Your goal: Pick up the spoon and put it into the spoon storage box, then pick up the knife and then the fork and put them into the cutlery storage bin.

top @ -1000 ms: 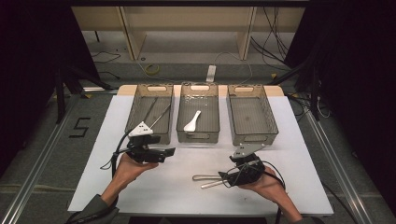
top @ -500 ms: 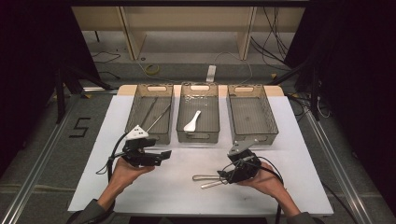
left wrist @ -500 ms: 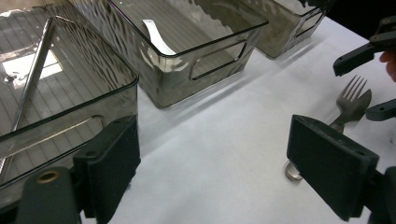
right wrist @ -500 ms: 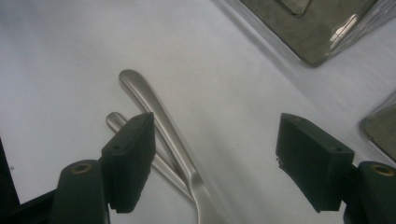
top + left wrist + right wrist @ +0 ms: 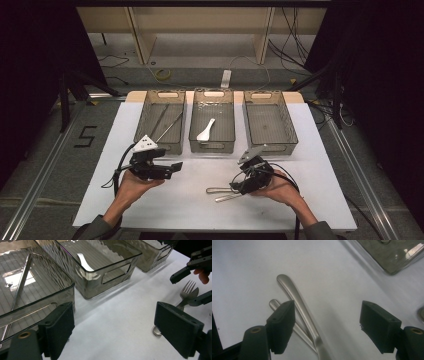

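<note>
Each hand-held gripper, left (image 5: 176, 167) and right (image 5: 239, 186), gapes (jaws wide).

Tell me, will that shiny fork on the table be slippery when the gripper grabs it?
Probably a bit. The fork looks like smooth polished metal, so it may slide between the pads. It lies flat on the white table, so getting under it could be tricky. It crosses another metal handle, which might get nudged too. It looks stiff, so it shouldn't bend.

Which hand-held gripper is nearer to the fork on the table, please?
Right. The right hand-held gripper sits directly over the fork; the left hand-held gripper hovers well off to the side.
</note>
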